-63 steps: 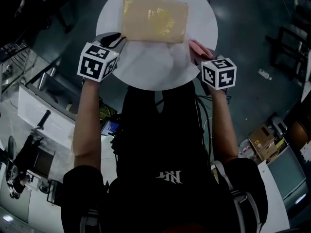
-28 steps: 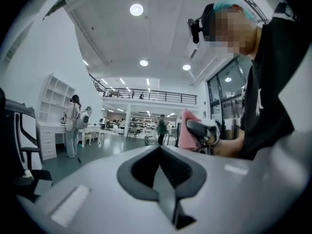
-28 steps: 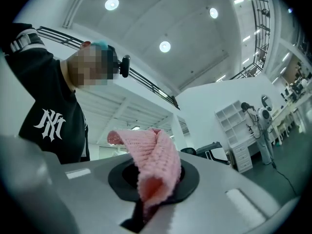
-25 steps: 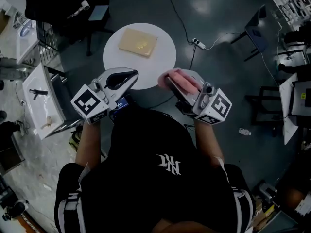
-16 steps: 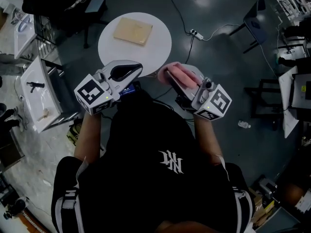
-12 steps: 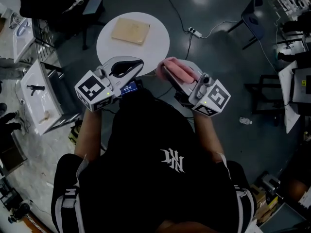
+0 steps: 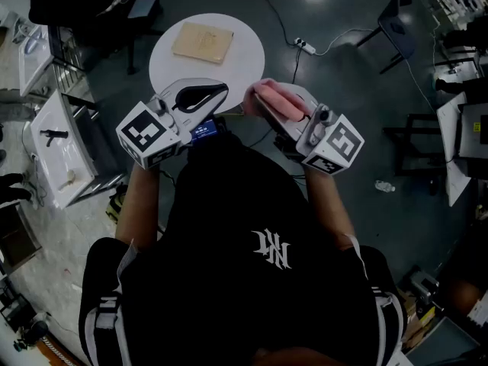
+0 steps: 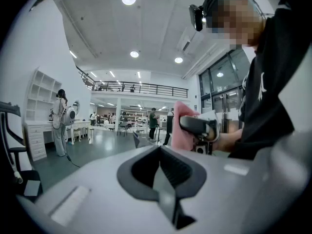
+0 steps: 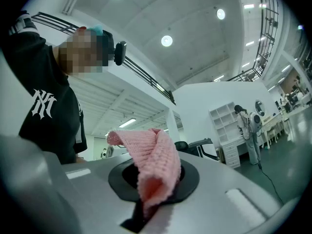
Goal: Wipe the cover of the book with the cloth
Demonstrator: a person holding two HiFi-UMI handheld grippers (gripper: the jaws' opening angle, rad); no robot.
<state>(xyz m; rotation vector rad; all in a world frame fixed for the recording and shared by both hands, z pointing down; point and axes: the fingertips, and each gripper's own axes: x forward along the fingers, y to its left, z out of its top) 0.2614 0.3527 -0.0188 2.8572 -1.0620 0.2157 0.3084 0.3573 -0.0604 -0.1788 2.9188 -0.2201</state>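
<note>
The tan book (image 7: 202, 42) lies flat on the round white table (image 7: 240, 59), far below and ahead of both grippers. My left gripper (image 7: 221, 91) is held up near the chest with its jaws shut and nothing between them; the left gripper view shows its jaws (image 8: 162, 179) pressed together. My right gripper (image 7: 258, 99) is shut on the pink knitted cloth (image 7: 278, 103), which droops folded over the jaws in the right gripper view (image 9: 156, 165). Both grippers are well clear of the book and point out into the room.
A dark floor surrounds the table, with a cable and power strip (image 7: 305, 48) to its right. A chair (image 7: 400, 17) stands at the upper right, white counters (image 7: 57, 147) on the left. In the left gripper view, a person (image 8: 61, 121) stands by white shelves.
Both grippers have lifted away from the table edge, the right one carrying the pink cloth. The table and book now sit much smaller and farther off. In the last half second little shifts.
</note>
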